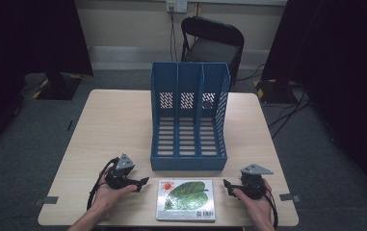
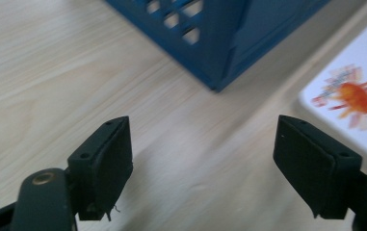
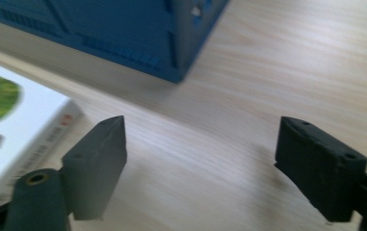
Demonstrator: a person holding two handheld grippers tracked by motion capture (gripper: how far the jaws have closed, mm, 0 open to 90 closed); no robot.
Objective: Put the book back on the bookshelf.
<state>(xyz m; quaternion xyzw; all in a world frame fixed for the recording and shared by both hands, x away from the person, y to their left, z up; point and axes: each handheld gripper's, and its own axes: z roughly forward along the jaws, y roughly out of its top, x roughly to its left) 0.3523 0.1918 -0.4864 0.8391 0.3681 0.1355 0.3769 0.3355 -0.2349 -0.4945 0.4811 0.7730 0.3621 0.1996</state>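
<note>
A white picture book [image 1: 186, 199] with a green leaf and a red sun on its cover lies flat near the table's front edge. Behind it stands a blue three-slot file rack [image 1: 189, 117], open toward me. My left gripper [image 1: 144, 182] rests on the table left of the book, open, jaws pointing at it. In the left gripper view the book's corner [image 2: 352, 98] lies ahead right and the rack's corner [image 2: 219, 43] ahead. My right gripper [image 1: 227, 184] sits right of the book, open. Its own view shows the book [image 3: 12, 125] at left and the rack [image 3: 123, 29] above.
The light wooden table [image 1: 118, 130] has bare surface left and right of the rack. A black folding chair [image 1: 212, 43] stands behind the table. Black tape strips [image 1: 289, 197] mark the table's front corners. Cables run over the grey floor at right.
</note>
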